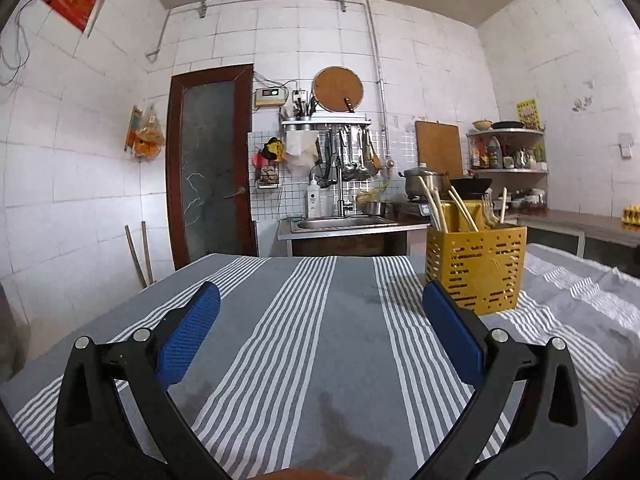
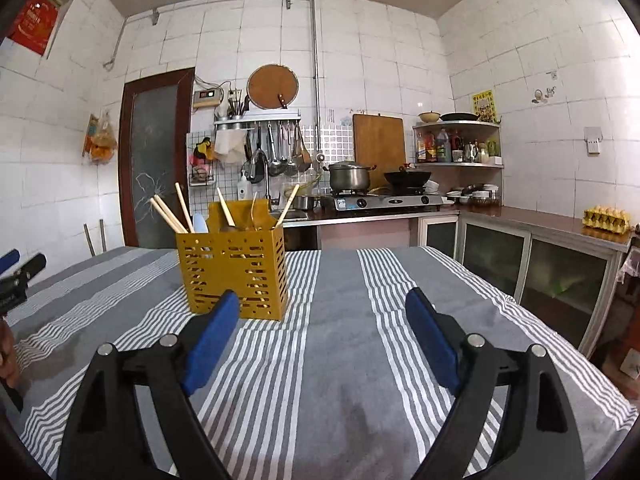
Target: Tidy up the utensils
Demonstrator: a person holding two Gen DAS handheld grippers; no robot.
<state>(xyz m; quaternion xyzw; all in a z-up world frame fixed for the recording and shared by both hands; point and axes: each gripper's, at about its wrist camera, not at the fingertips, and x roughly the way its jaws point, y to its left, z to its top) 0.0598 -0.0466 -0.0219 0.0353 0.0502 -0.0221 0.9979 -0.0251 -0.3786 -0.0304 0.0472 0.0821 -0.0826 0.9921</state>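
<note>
Left wrist view: left gripper jaws wide apart, nothing between; yellow utensil holder with chopsticks stands on striped tablecloth at 1 o'clock

Right wrist view: right gripper jaws apart, empty; holder at 11 o'clock

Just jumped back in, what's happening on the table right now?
Both grippers are open and holding nothing. The left gripper and right gripper hover low over the striped tablecloth. The yellow utensil holder stands upright on it between them, with chopsticks already sticking out. No loose utensils show on the cloth.
</note>
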